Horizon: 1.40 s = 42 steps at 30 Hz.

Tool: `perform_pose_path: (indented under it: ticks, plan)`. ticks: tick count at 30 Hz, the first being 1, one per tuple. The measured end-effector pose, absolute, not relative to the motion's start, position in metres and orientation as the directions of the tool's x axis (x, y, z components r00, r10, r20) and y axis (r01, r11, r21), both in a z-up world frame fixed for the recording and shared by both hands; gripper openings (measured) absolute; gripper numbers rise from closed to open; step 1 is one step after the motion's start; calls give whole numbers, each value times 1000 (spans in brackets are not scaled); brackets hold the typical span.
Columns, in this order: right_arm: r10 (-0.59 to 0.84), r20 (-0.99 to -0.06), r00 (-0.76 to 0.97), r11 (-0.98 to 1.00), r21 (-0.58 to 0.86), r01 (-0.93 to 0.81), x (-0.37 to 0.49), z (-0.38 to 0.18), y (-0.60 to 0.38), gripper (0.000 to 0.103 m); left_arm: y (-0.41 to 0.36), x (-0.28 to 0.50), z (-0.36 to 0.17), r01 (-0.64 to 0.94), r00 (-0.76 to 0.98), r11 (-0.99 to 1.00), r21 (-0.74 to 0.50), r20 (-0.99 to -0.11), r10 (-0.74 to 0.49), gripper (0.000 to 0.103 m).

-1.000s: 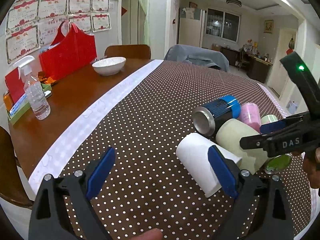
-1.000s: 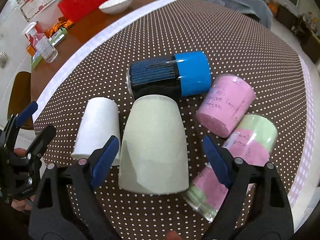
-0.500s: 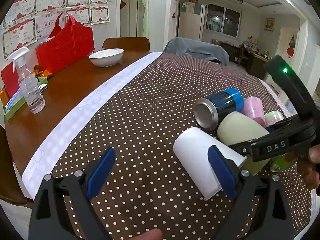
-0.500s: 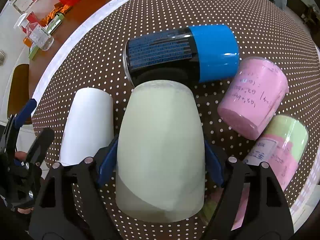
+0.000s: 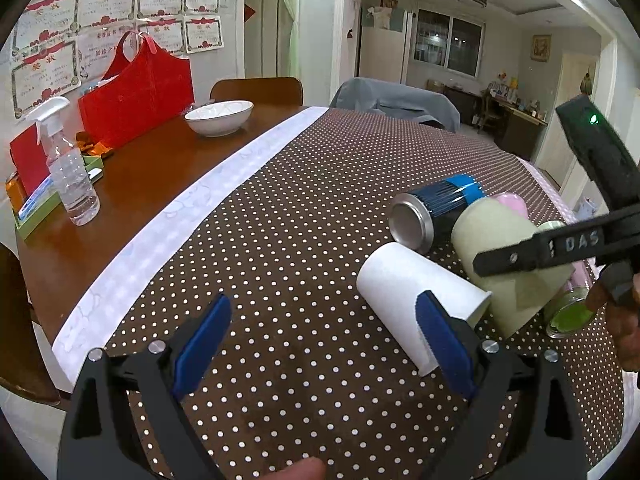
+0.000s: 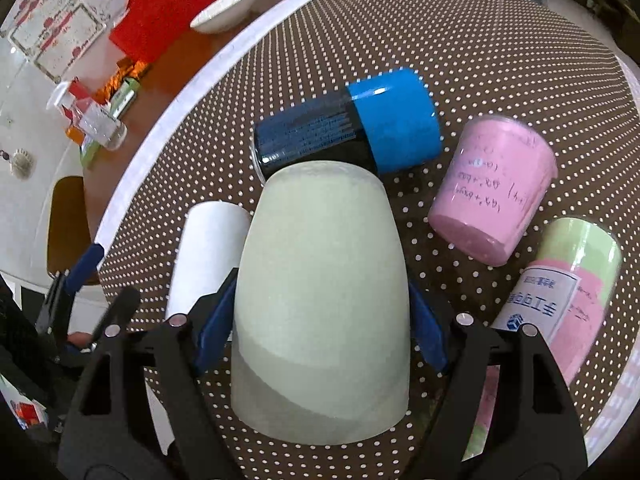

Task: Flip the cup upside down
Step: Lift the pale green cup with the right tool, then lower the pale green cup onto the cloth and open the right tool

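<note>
A pale green cup (image 6: 324, 292) lies on its side on the dotted brown cloth, base pointing away. My right gripper (image 6: 320, 320) is shut on it, blue pads against both its sides; it also shows in the left wrist view (image 5: 508, 256) with the right gripper's finger across it. A white cup (image 5: 416, 296) lies on its side to its left; it also shows in the right wrist view (image 6: 208, 252). My left gripper (image 5: 324, 344) is open and empty just left of the white cup, its right pad (image 5: 444, 344) in front of the cup's rim.
A blue and black can (image 6: 348, 124), a pink cup (image 6: 496, 196) and a green-pink cup (image 6: 568, 292) lie on their sides around the green cup. On the bare wood at left stand a white bowl (image 5: 219, 117), a red bag (image 5: 136, 96) and a spray bottle (image 5: 72, 168).
My right gripper moved forward over the pale green cup and closed on its sides. The left gripper stayed open and shifted only slightly.
</note>
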State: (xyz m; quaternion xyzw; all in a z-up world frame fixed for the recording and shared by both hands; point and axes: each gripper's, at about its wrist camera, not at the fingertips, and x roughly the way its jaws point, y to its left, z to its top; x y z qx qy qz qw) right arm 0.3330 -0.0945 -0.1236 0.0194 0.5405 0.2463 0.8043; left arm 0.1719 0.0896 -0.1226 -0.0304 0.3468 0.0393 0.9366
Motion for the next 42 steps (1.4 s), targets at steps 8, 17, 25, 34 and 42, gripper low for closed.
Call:
perform_pose_path:
  ticks: [8,17,25,34,42]
  plan:
    - [452,-816,361,871,314,-378,295,-98,-111,76,81,155,-112,-82,776,996,-22,-629,51,92]
    - [519,-769,373,853,439,-282,220,-118,-137,76,69,126,-108,-60,793,998,-33,-609,28,92]
    - [496,-760,419,865,474,-165,187,-152,-149,76,63,105,-104,-46,806,998,-35,-592,16,92]
    - [463,-758,459,877,467,-113,180,-170,-149,76,54,98,-105,-28,803,999,-24,-596,8,92]
    - [459,-757,464,875,475,-92,187,-171,-156,77,45,98,-106,-16,799,1000,-7,-601,9,92]
